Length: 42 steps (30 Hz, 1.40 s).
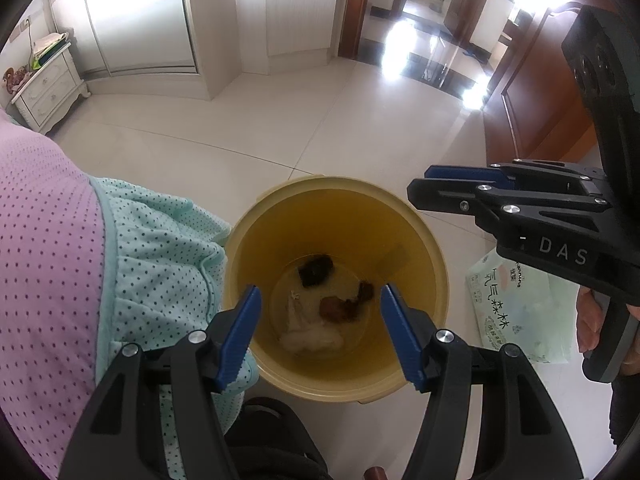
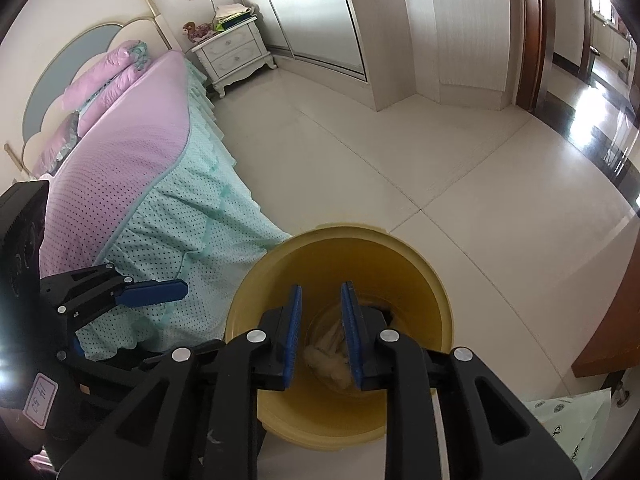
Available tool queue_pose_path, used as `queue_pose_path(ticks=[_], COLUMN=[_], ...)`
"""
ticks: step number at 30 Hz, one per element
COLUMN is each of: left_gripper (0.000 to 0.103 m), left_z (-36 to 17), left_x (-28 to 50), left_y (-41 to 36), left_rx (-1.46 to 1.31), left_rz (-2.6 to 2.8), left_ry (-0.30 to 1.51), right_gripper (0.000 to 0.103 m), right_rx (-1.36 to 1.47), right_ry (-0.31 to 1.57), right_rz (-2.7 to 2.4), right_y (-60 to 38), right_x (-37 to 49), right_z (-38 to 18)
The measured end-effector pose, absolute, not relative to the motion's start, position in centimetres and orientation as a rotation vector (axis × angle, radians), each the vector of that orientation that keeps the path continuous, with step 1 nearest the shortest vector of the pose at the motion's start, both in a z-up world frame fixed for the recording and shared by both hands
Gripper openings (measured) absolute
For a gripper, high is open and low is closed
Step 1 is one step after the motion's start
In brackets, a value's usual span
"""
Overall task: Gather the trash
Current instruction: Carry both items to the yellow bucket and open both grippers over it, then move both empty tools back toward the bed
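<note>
The right gripper (image 2: 320,336) hangs over the mouth of a yellow bin (image 2: 436,300), its blue pads (image 2: 352,328) parted by a narrow gap with nothing between them — through that gap only the bin's floor and a crumpled white tissue (image 2: 326,358) show far below. The left gripper (image 1: 318,336) points down into the same bin from just beside it, jaws standing well apart and empty. Between its fingers lies the collected trash on the bin's bottom: the white tissue (image 1: 310,338), a brown lump (image 1: 336,310), a smaller brown scrap (image 1: 366,290) and a dark piece (image 1: 315,270). From the left wrist view the right gripper (image 1: 424,186) reaches in from the right above the bin's rim, a hand (image 1: 588,320) wrapped around its handle. Just right of the bin, on the pale tiled floor (image 1: 240,128), lies a light green tissue pack (image 1: 516,300) with printed characters. On the other side a bed (image 2: 140,152) with a pink dotted cover and a mint green skirt comes up against the bin — and beyond it stands a white nightstand (image 2: 232,52).
</note>
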<state>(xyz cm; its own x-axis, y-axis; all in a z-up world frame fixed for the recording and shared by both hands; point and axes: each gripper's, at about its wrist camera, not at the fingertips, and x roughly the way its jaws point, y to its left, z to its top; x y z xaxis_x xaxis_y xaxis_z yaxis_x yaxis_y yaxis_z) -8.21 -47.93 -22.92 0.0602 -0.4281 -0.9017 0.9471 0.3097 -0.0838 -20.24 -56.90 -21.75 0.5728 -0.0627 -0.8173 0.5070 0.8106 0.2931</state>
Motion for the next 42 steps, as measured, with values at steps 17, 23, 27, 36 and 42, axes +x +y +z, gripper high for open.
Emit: queue_pose_path(ticks=[17,23,27,36,42], left_gripper=[0.062,0.063,0.065,0.073,0.081], left_z=[-20.4,-15.1,-12.0,-7.0,-5.9], left_x=[-8.9,-8.5,-6.5,-2.8,-0.3], left_y=[-45.7,-41.1,-35.6,-22.9,-15.5], left_rx=[0.574,0.442,0.362,0.257,0.162], left_rz=[-1.194,-1.178,-1.055,-0.691,-0.484], left_ry=[0.997,0.888,0.843,0.715,0.697], right_gripper=[0.021,0.021,0.021,0.042,0.089], right_rx=[0.486,0.425,0.383,0.247,0.224], right_ry=[0.857,0.718,0.614,0.478,0.406], right_rz=[-0.405,-0.375,-0.284,0.021,0.160], right_y=[-55.3,-52.3,-49.2,-40.0,-34.2], right_x=[-22.2,-22.7,-20.8,-12.4,-7.3], right_z=[-18.1,-12.9,-9.4,-3.6,-2.0])
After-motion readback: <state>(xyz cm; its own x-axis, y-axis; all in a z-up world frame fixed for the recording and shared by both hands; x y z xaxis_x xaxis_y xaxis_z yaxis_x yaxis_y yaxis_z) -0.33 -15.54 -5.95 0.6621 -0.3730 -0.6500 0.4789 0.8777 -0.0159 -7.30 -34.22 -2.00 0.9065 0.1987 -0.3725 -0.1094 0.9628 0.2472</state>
